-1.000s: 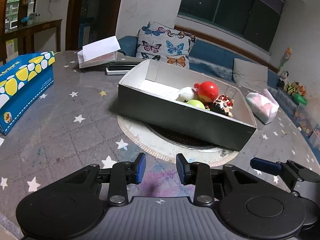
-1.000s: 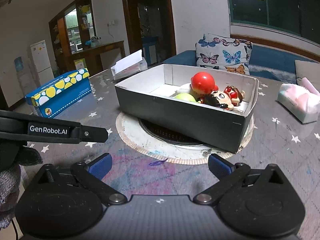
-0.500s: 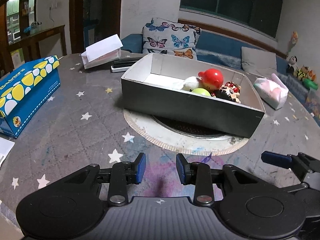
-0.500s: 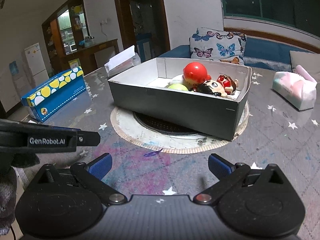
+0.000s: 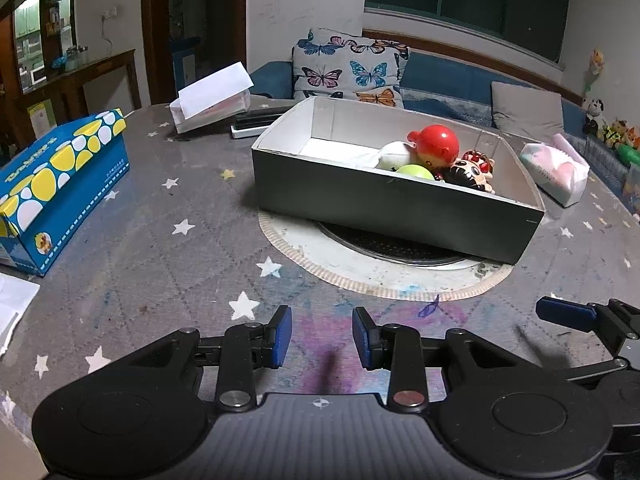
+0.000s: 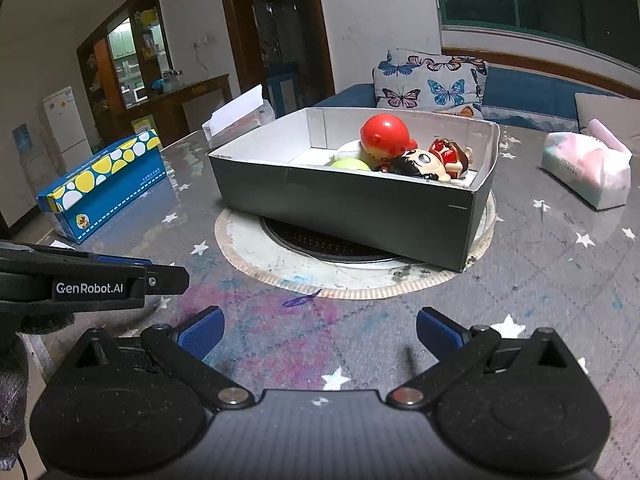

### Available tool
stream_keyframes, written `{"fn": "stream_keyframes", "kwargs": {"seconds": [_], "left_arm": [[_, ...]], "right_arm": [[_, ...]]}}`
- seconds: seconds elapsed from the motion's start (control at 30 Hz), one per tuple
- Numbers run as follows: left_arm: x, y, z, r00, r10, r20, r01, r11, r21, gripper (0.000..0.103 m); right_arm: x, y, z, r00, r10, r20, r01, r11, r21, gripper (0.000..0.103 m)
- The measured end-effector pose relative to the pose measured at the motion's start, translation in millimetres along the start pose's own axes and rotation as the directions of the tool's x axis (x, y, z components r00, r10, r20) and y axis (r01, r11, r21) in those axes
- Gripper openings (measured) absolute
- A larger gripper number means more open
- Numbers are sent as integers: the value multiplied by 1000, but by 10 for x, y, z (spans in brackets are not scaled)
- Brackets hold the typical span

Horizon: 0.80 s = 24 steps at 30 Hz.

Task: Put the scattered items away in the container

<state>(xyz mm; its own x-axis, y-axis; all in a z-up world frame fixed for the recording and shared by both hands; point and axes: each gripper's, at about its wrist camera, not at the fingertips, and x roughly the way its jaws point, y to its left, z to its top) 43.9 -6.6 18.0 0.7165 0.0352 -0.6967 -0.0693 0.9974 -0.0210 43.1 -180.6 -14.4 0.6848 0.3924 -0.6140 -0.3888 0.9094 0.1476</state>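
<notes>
Level and low over the table, left tongs [image 5: 322, 343] narrowly parted, right tongs [image 6: 320, 332] wide, both empty.

A blue box with yellow and white spots [image 5: 60, 184] lies far to the left of the jaws on the grey star-printed tablecloth [image 5: 168, 248]; a sheet of white paper [image 5: 12, 308] rests at the left edge, nearer than it; straight ahead of the jaws, a round pale mat [image 5: 320, 252] rings a dark metal disc [image 5: 384, 244]; beyond and left, a tissue box with a raised white flap [image 5: 212, 96] stands by a flat dark device [image 5: 256, 122]; ahead to the right, a pastel tissue pack [image 5: 556, 168] lies on the cloth; a butterfly cushion [image 5: 348, 68] leans on the blue sofa [image 5: 460, 80] behind; a white fridge [image 6: 66, 124] stands far left.
</notes>
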Motion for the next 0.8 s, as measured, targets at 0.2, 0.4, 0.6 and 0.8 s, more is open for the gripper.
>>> {"fn": "stream_keyframes", "kwargs": {"seconds": [0.2,0.4,0.6,0.8], "left_arm": [[17,-49,-13,1000,29,5,-29,999,41,36],[42,-63,-13,999,39,0,-39,998,49,36],[73,-53,-7,999,38,-6,-37,998,51,36],[100,-47,3,999,32,-9,-32,998,46,36]], "right_arm": [[29,7,-8,1000,4,-7,-4,1000,3,103],[50,-4,-7,1000,1,-11,-1,1000,12,103],[65,-12,-7,1000,-5,-15,5,1000,16,103],[77,-12,8,1000,-15,-14,15,1000,14,103]]}}
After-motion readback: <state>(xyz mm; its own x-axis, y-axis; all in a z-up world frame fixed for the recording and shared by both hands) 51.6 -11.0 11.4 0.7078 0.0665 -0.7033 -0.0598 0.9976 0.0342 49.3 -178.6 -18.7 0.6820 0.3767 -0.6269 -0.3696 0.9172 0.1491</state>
